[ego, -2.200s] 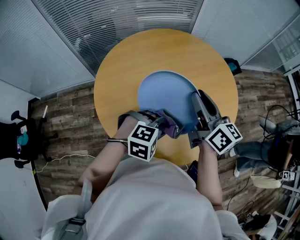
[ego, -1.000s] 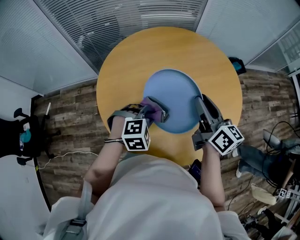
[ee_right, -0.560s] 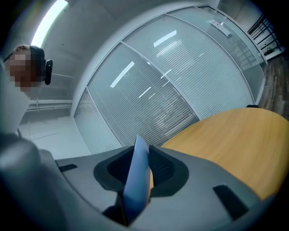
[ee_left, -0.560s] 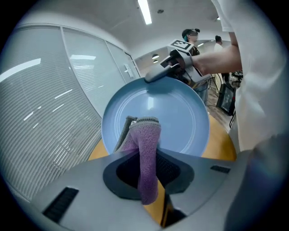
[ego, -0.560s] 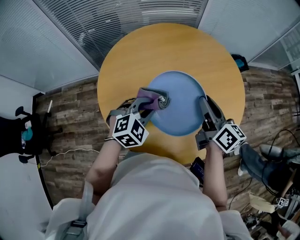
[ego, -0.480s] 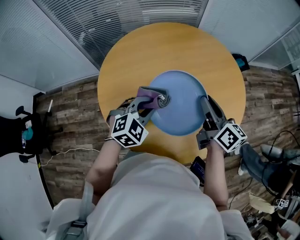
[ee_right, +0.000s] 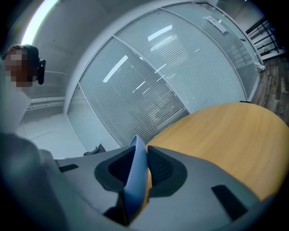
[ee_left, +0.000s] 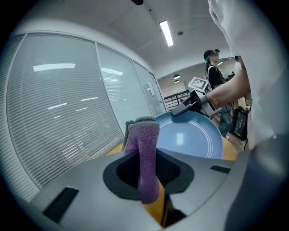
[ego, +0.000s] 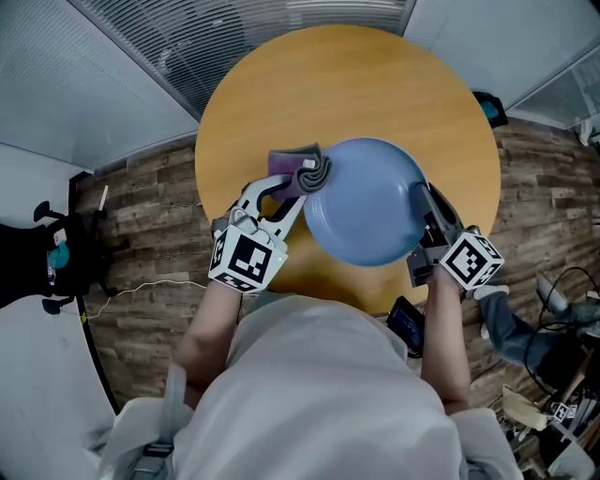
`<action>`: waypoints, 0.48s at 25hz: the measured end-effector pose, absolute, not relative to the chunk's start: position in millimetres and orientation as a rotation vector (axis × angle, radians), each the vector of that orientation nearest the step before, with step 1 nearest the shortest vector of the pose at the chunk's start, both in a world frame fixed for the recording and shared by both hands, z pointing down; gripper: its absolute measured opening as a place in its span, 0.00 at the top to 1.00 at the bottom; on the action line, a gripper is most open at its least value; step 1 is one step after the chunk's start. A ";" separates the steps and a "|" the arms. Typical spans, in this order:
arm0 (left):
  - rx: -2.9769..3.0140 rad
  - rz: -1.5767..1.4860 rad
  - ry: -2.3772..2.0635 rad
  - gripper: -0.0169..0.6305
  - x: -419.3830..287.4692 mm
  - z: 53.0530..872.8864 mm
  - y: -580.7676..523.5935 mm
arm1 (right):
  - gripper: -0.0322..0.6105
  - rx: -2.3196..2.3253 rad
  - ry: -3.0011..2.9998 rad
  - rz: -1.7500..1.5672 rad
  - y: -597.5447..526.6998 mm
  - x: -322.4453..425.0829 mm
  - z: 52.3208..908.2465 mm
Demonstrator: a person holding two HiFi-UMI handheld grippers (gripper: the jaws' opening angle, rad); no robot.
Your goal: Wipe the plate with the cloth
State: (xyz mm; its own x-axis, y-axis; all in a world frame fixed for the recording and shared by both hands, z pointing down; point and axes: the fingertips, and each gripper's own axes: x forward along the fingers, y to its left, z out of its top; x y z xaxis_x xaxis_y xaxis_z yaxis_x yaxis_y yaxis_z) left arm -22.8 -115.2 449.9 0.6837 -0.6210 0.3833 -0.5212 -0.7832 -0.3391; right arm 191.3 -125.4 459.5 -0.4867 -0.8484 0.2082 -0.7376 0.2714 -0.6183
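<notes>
A blue plate (ego: pixel 364 201) hangs tilted above the round wooden table (ego: pixel 375 84). My right gripper (ego: pixel 420 202) is shut on its right rim, and the rim (ee_right: pixel 135 173) shows edge-on between the jaws in the right gripper view. My left gripper (ego: pixel 302 180) is shut on a folded purple cloth (ego: pixel 298 167), which sits at the plate's left edge. In the left gripper view the cloth (ee_left: pixel 145 153) stands between the jaws with the plate (ee_left: pixel 194 137) just beyond it.
Glass walls with blinds (ego: pixel 244 23) stand behind the table. Wood-plank floor (ego: pixel 141 244) surrounds it, with a black object (ego: pixel 42 262) at far left and cables and gear (ego: pixel 562 328) at right. A person (ee_left: pixel 212 72) stands in the distance.
The cloth has slid from the plate's lower left, across its left part, up to its left rim. The plate and right gripper have shifted slightly right and the plate looks more tilted.
</notes>
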 end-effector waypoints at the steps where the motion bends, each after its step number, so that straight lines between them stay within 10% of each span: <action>1: -2.696 -0.698 0.942 0.86 -25.6 447.5 -113.8 | 0.82 -1.495 2.365 -1.022 -126.0 192.7 464.3; 12: -2.789 -0.577 1.091 0.86 -35.2 443.3 -106.8 | 0.82 -1.520 2.240 -1.034 -141.0 245.3 480.0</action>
State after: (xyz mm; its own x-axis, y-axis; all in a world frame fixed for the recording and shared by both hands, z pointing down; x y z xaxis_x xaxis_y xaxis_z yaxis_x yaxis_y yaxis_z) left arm -35.2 -106.8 443.3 0.6732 -0.6703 0.3122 -0.6356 -0.7403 -0.2190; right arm 245.3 -141.0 480.0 -0.4285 -0.8851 0.1819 -0.7128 0.2074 -0.6700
